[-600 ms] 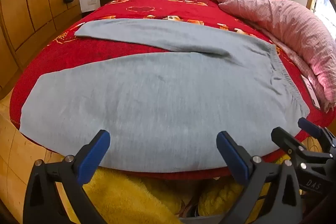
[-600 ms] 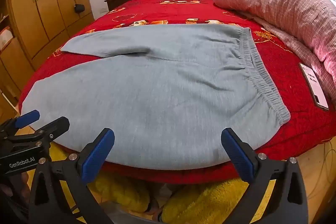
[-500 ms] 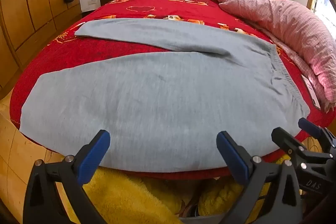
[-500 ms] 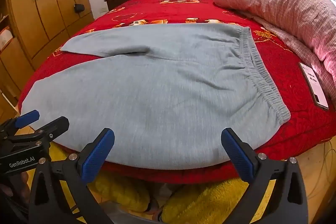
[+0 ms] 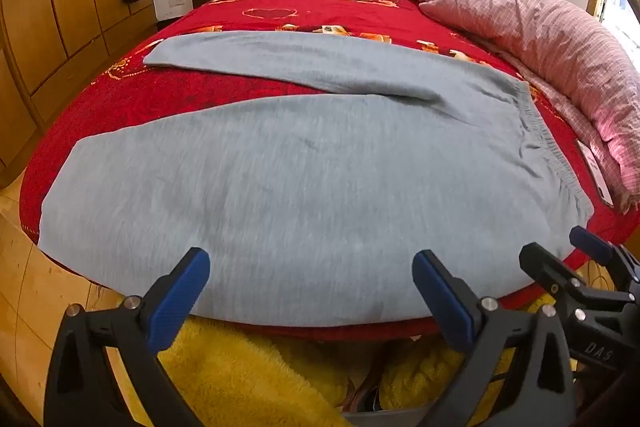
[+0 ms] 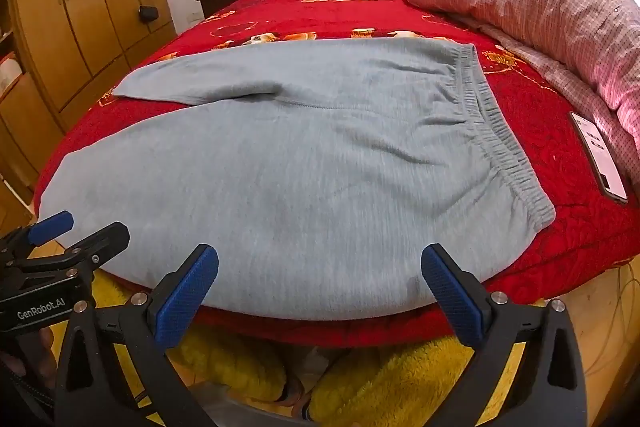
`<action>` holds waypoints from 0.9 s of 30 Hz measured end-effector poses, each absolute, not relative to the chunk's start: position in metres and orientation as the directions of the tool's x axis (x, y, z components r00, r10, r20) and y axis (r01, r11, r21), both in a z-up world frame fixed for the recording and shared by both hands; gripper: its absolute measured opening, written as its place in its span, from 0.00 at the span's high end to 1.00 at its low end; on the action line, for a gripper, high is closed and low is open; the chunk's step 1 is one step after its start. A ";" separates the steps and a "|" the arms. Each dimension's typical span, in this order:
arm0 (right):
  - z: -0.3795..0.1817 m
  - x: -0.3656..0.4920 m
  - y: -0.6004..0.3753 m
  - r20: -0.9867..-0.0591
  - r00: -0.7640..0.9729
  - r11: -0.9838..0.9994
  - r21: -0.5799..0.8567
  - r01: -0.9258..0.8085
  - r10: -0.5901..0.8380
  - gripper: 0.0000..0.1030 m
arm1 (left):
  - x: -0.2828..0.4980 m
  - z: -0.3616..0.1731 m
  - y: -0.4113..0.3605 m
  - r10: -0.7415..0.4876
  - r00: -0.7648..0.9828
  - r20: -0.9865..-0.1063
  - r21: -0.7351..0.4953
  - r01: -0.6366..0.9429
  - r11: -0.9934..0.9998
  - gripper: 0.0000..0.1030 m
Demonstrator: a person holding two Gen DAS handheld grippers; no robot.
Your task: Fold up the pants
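At the far left a wooden wardrobe (image 5: pixel 60 7) lines the wall, and beside it the bed (image 5: pixel 120 99), under a red cover, fills most of both views. The grey pants (image 5: pixel 312 179) lie flat and unfolded across its near end. Their long axis runs left to right: the leg ends point left toward the wardrobe and the elastic waistband (image 6: pixel 496 143) sits at the right. The two legs are splayed — the near leg runs along the near edge of the bed, while the far leg (image 5: pixel 280 59) angles away, with a wedge of red cover between them.

We hold both grippers at the near edge, tilted down toward the cloth. The left gripper (image 5: pixel 312 295) has its jaws spread as wide as they go, with nothing between them; it hangs over the middle of the near leg. The right gripper (image 6: pixel 320 291), just beside it, is equally wide and equally empty, and it is the nearer of the two to the waistband.

The first fold, we judge, means laying one leg over the other — the left gripper is better placed for the leg end, the right for the waist end.

On the right a phone (image 6: pixel 600 159) lies on the cover, close to the waistband, below a pink checked quilt (image 6: pixel 540 7).
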State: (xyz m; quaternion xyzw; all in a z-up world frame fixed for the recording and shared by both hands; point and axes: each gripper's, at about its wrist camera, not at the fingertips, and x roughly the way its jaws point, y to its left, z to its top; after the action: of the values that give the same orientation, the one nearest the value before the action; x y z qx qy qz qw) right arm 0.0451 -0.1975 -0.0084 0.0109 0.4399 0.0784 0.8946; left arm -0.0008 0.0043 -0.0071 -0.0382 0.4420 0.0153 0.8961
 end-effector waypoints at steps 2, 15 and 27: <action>-0.009 0.045 -0.198 -0.786 0.600 0.988 0.089 -0.129 0.149 0.00 | -0.001 -0.007 0.004 -0.005 0.608 -0.794 -0.054 -0.062 0.997 0.00; -0.011 0.044 -0.197 -0.789 0.597 0.988 0.091 -0.124 0.148 0.00 | 0.000 -0.008 0.001 0.002 0.598 -0.801 -0.050 -0.069 0.996 0.00; -0.012 0.044 -0.197 -0.789 0.596 0.988 0.092 -0.124 0.148 0.00 | 0.000 -0.008 0.001 0.001 0.597 -0.802 -0.050 -0.069 0.996 0.00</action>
State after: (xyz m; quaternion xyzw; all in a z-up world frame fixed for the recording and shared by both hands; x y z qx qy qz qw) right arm 0.0440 -0.1973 -0.0117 0.0139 0.4428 0.0762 0.8933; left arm 0.0004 0.0012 -0.0079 -0.0380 0.4482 0.0196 0.8929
